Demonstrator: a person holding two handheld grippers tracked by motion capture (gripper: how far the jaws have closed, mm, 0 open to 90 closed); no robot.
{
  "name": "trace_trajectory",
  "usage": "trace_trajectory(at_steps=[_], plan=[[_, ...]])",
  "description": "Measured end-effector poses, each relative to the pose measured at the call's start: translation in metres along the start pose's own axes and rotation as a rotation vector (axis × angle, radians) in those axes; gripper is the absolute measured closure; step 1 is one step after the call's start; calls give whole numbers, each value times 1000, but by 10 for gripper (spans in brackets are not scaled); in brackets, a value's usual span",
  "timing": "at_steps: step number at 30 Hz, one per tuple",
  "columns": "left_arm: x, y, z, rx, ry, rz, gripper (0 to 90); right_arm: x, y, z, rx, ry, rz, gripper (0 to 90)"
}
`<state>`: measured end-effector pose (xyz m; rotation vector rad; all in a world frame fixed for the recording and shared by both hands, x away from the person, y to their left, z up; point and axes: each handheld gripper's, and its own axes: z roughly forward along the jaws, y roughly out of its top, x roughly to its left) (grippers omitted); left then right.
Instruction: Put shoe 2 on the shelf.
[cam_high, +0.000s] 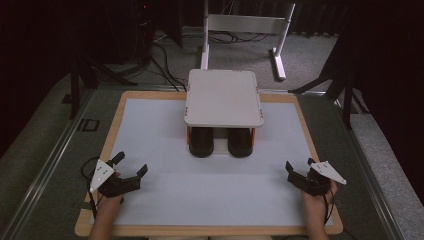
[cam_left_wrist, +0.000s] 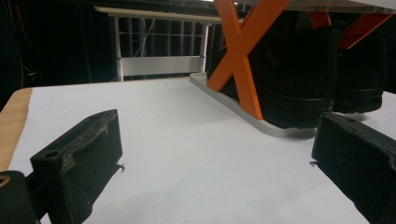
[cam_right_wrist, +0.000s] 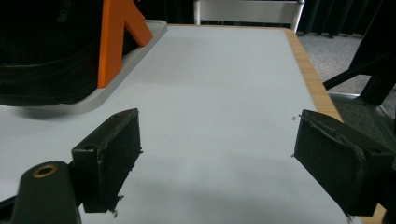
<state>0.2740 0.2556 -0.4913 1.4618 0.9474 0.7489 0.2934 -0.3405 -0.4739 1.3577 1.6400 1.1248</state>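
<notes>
White stand frame (cam_high: 247, 25) upper centre of high view, on grey carpet (cam_high: 310, 55) beyond desk. Black cables (cam_high: 167, 60) snaking across floor upper left. Dark tripod legs (cam_high: 82, 70) left edge, another set (cam_high: 345, 85) right edge. Black curtains (cam_high: 50, 30) along top. Desk (cam_high: 150, 115): white surface, wooden rim, centre frame.

White tabletop (cam_high: 215, 195) open between both grippers, small white rack (cam_high: 223, 97) standing mid-table, pair of black shoes (cam_high: 220, 142) filling its lower shelf, orange cross-braces (cam_left_wrist: 243, 51) barring the sides — front opening unblocked, wide bare lanes either side.
</notes>
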Motion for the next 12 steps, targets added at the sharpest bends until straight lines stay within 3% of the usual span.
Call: trace_trajectory(at_steps=[5, 9, 12], plan=[[0, 0, 0, -3, 0, 4, 21, -5, -3, 1, 13, -15, 9, 144], [0, 0, 0, -3, -1, 1, 21, -2, -2, 2, 24, -21, -28, 145], [0, 0, 0, -1, -1, 0, 21, -2, -2, 3, 25, -19, -30, 146]])
